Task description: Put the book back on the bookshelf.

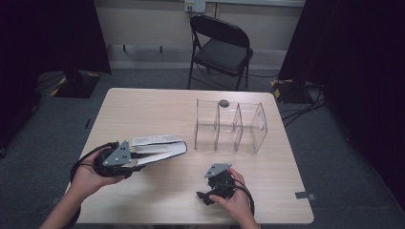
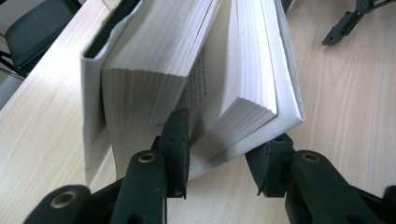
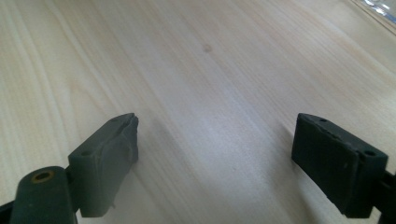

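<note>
A thick white book lies partly open at the left of the wooden table. My left gripper is shut on a part of it. In the left gripper view one finger sits between the pages of the book and the other presses on the outside of the cover, so a block of pages plus the cover is pinched in my left gripper. My right gripper is low over the table near the front edge, open, with bare wood between its fingers.
A clear plastic organiser with upright dividers stands on the right half of the table, with a small dark round thing at its far edge. A black folding chair stands behind the table. The right gripper's tip shows beyond the book.
</note>
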The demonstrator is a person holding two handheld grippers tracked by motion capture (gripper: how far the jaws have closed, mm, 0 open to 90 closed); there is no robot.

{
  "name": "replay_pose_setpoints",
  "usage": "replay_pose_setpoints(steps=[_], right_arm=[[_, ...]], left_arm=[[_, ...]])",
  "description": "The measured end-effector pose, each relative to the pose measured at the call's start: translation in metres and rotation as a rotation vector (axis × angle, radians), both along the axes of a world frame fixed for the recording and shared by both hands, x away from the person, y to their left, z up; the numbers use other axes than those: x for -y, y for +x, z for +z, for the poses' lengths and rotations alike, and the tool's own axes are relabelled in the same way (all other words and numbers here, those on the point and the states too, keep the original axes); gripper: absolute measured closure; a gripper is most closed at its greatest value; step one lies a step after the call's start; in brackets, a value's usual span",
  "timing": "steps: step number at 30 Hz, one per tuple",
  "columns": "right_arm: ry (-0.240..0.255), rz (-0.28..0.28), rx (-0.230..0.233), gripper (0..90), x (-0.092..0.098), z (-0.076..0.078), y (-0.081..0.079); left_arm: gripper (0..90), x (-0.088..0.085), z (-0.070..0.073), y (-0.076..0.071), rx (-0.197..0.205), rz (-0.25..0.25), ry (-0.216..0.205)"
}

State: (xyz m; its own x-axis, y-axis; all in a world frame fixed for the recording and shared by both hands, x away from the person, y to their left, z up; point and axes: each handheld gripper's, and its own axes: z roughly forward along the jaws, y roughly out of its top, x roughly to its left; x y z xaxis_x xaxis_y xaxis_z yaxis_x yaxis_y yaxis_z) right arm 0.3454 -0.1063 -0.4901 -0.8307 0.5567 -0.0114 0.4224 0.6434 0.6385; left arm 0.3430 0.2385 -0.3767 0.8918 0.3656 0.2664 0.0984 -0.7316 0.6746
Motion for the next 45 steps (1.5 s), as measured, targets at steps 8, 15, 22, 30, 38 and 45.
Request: replay_pose_setpoints(steps=[8,15,22,30,38,45], right_arm=[[0.09,-0.029,0.054,11.4,0.005,-0.009,-0.006],[0.105,-0.029,0.067,11.3,0.007,-0.011,-0.006],[0.105,-0.031,0.065,11.3,0.007,-0.011,-0.006],[0.107,-0.031,0.065,11.3,0.006,-0.011,-0.006],[0.107,-0.032,0.064,11.3,0.006,-0.011,-0.006],[0.107,-0.032,0.065,11.3,0.006,-0.011,-0.006]], left_arm=[[63.3,0.002,0.006,-0.003,-0.007,-0.003,0.013],[66.3,-0.002,0.011,0.0,-0.006,0.014,-0.003],[68.4,-0.007,0.015,0.005,-0.001,0.035,-0.01],[68.8,-0.01,0.016,0.007,-0.002,0.047,-0.023],[69.8,-0.013,0.019,0.011,-0.011,0.073,-0.018],[70.5,-0.012,0.022,0.013,-0.012,0.085,0.009]])
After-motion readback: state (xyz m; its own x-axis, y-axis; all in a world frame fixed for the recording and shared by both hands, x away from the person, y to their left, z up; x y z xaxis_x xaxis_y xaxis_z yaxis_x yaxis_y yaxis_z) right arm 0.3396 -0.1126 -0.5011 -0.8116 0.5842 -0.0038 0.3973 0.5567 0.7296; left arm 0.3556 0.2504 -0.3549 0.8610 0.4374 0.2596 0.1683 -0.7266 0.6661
